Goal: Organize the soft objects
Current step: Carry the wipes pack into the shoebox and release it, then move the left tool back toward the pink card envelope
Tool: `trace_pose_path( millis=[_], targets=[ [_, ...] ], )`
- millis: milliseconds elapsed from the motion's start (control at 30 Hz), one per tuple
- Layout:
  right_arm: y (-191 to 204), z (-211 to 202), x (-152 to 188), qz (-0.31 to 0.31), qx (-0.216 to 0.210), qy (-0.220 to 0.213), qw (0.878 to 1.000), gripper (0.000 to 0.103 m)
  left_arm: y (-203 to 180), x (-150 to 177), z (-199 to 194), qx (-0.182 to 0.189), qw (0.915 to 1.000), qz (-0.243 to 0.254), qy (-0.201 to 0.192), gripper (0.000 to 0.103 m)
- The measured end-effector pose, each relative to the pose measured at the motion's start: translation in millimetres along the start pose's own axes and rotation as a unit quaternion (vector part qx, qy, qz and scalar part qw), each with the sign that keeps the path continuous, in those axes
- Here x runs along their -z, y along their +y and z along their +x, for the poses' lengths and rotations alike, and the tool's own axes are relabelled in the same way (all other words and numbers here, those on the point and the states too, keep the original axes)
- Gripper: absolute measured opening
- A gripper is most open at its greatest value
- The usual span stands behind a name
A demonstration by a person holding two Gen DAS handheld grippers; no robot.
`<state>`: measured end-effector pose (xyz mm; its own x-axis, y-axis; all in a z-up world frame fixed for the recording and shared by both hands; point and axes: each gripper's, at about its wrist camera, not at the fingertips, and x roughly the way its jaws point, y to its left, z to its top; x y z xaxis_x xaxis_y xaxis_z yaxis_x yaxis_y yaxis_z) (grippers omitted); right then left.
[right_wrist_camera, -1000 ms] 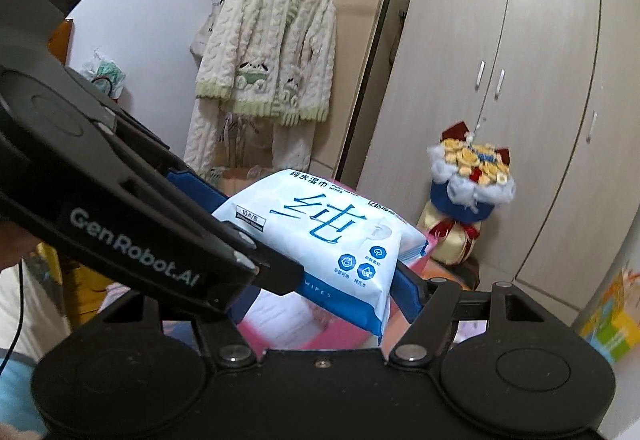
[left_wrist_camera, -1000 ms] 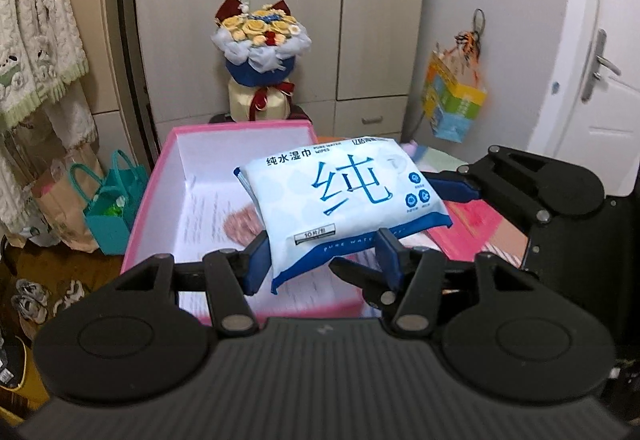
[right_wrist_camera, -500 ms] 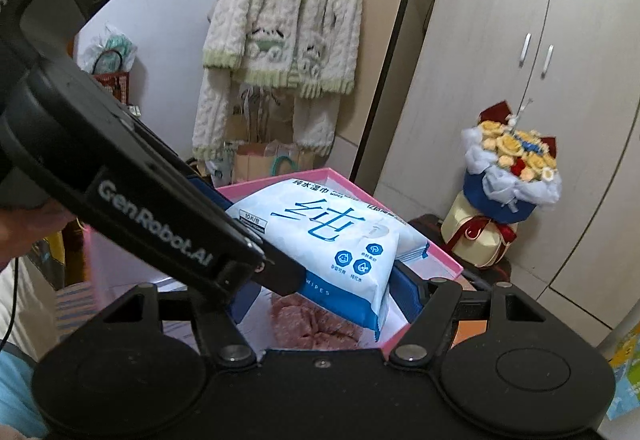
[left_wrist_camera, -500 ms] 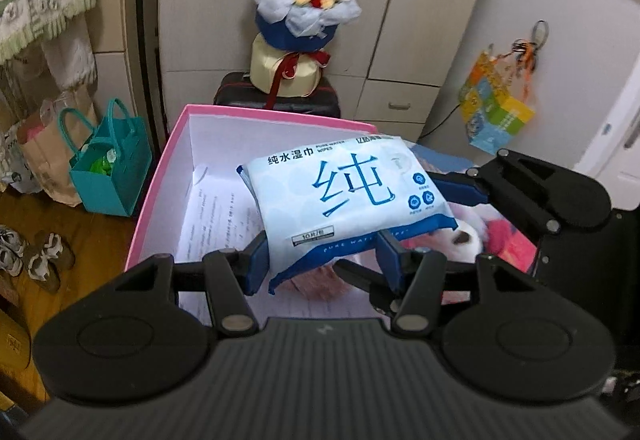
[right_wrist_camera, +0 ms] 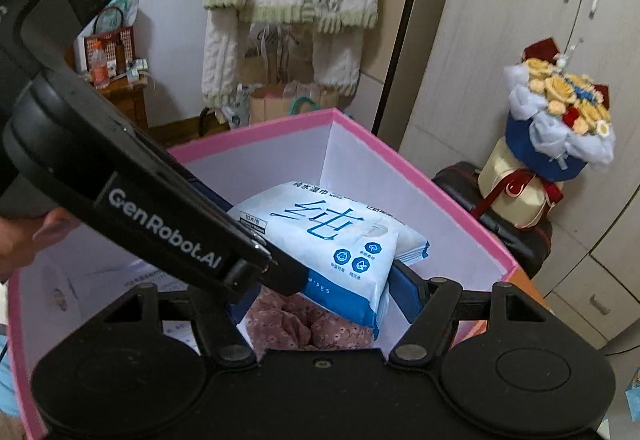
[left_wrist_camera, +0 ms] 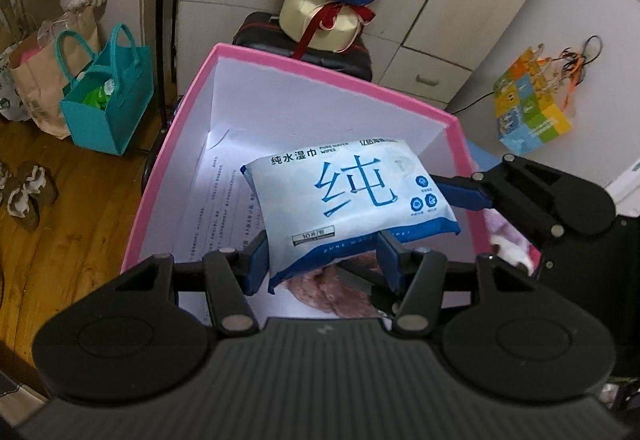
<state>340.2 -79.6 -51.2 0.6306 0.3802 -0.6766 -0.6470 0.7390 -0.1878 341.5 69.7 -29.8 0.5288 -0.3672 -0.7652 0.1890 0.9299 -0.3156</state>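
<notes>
Though wide and open at the top, pink box [left_wrist_camera: 320,80]: walls stand high, so a claw lowered too near the right wall may knock the rim and push the whole box.
Printed sheet [left_wrist_camera: 216,208]: lies flat on the box floor toward the left wall; may wrinkle or slide if dragged by a corner of the load.
Wipes pack [left_wrist_camera: 352,200]: hangs flat, label up, inside the box opening, above the floor and nearer the right wall than the left; seems not yet resting on anything. Soft and heavy for its skin, so likely to sag or swing if let go at one end only.
Left gripper [left_wrist_camera: 323,260]: about half spread, clamped on the near end of the pack, with jaws now opening. Danger here: releasing before the load is low enough, so dropping it crooked against a wall.
Right gripper [right_wrist_camera: 320,300]: a little more than half spread, gripping the other end of the pack; one finger hidden behind the left tool. May twist the pack if left holding alone.
Floral cloth [right_wrist_camera: 304,324]: bunched at the near edge of the floor, just below the pack; may tilt whatever lands on it.
</notes>
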Motion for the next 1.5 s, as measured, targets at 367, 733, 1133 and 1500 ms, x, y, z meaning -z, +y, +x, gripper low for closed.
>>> trace_pose_path(
  millis=[367,733,1133,1500],
  targets=[
    [7,-27,9,0.011,0.022,0.010,1.000,0.073,-24,18,-32,-0.069,0.9920,0.100,-0.034,0.057],
    [22,-68,20,0.025,0.011,0.003,1.000,0.073,-47,46,-83,-0.060,0.9876,0.132,-0.061,0.063],
    [37,-145,37,0.048,-0.006,-0.037,0.998,0.073,-86,81,-148,-0.029,0.9811,0.167,-0.094,0.069],
    [32,-242,95,0.086,0.012,-0.084,0.993,0.074,-128,131,-196,0.014,0.9685,0.228,-0.099,0.077]
  ],
)
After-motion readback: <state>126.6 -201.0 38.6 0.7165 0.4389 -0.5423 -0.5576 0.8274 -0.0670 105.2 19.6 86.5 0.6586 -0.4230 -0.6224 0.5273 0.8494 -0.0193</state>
